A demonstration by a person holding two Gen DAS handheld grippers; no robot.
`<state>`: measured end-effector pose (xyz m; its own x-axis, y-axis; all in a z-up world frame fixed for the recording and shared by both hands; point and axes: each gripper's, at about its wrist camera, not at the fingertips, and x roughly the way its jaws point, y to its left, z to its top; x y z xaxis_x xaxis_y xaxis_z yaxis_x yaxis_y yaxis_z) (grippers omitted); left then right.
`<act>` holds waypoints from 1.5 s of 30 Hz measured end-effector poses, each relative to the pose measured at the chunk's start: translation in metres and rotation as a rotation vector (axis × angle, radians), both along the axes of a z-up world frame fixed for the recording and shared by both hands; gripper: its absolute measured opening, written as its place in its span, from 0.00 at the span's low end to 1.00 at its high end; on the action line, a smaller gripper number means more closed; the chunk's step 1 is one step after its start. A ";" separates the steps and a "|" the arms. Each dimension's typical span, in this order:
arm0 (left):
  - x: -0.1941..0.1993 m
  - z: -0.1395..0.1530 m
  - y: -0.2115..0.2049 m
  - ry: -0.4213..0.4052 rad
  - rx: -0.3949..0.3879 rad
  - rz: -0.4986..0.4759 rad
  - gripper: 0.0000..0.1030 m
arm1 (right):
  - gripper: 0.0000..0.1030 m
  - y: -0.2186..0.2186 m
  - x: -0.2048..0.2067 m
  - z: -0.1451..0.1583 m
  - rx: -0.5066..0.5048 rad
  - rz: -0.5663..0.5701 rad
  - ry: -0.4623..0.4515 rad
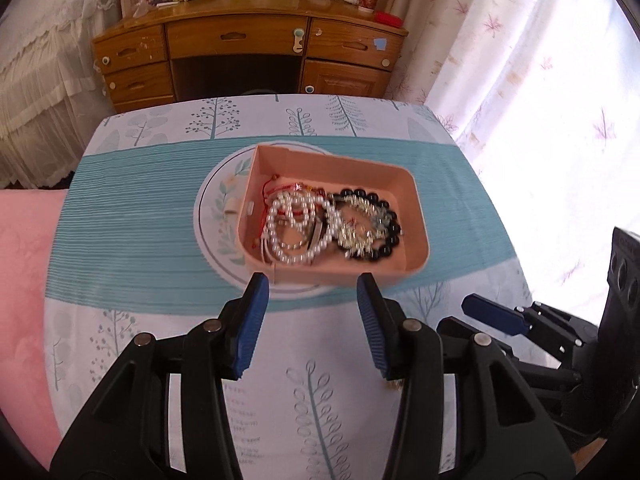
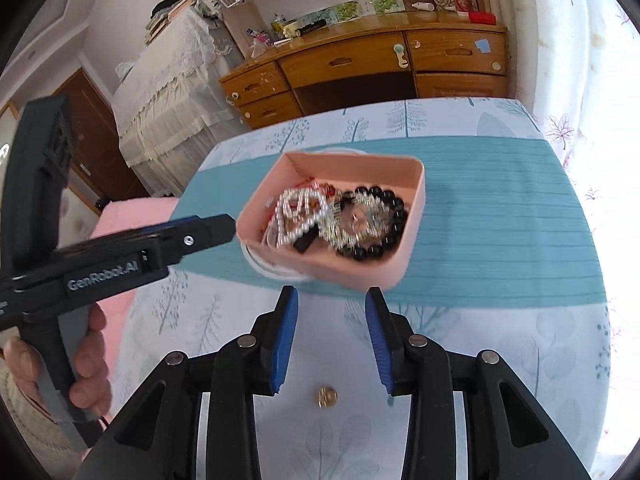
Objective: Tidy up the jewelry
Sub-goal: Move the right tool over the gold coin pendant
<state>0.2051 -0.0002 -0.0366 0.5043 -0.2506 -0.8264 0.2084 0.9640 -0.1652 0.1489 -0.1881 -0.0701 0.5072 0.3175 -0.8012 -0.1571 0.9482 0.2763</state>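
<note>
The pink tray (image 1: 416, 240) of jewelry (image 1: 328, 226) sits mid-bench, long axis left to right. Both grippers (image 1: 312, 284) (image 2: 332, 292) hover near it, jaws wide, empty. A gold ring (image 2: 327, 397) lies nearer.

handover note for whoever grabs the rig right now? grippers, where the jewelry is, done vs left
Left gripper: open, empty, just short of the pink tray's near wall.
Right gripper: open, empty, also short of the tray.
In the tray: pearl strands, black bead bracelet, silver chain, red cord pieces, in one tangled pile.
Left: a small gold piece lies on the tablecloth between the right gripper's fingers; probably goes in next.
</note>
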 end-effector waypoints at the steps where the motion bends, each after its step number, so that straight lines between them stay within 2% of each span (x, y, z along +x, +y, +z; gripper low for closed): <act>1: -0.009 -0.001 -0.001 -0.008 0.015 -0.009 0.42 | 0.38 0.000 -0.006 -0.004 -0.010 0.001 0.005; 4: -0.032 -0.004 -0.003 -0.030 0.049 -0.028 0.42 | 0.44 0.001 -0.028 -0.015 -0.048 0.002 0.015; 11: -0.074 -0.021 -0.010 -0.030 0.089 -0.075 0.44 | 0.45 0.007 -0.066 -0.036 -0.139 0.043 0.022; 14: -0.081 -0.029 -0.014 -0.016 0.090 -0.084 0.44 | 0.45 0.011 -0.068 -0.039 -0.160 0.074 0.025; 19: -0.084 -0.040 -0.014 0.005 0.099 -0.078 0.44 | 0.45 0.021 -0.068 -0.041 -0.226 0.210 -0.012; 26: -0.075 -0.053 -0.001 0.051 0.078 -0.027 0.44 | 0.45 0.036 -0.067 -0.062 -0.341 0.438 -0.047; 30: -0.071 -0.062 0.009 0.079 0.066 0.001 0.44 | 0.44 0.043 -0.063 -0.076 -0.400 0.512 -0.066; 35: -0.066 -0.068 0.011 0.090 0.064 0.013 0.44 | 0.40 0.044 -0.051 -0.084 -0.379 0.552 -0.072; 38: -0.064 -0.070 0.011 0.095 0.060 0.018 0.44 | 0.32 0.043 -0.041 -0.086 -0.340 0.571 -0.052; 41: -0.062 -0.073 0.011 0.102 0.058 0.021 0.44 | 0.29 0.046 -0.035 -0.086 -0.338 0.585 -0.054; 43: -0.062 -0.074 0.011 0.104 0.056 0.023 0.44 | 0.21 0.047 -0.033 -0.085 -0.341 0.591 -0.057; 45: -0.061 -0.074 0.011 0.105 0.054 0.023 0.44 | 0.19 0.049 -0.031 -0.085 -0.346 0.592 -0.057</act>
<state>0.1437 0.0107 -0.1107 0.4194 -0.1935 -0.8869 0.1700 0.9765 -0.1326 0.1180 -0.1388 -0.1554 0.3715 0.2852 -0.8835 -0.6813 0.7303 -0.0507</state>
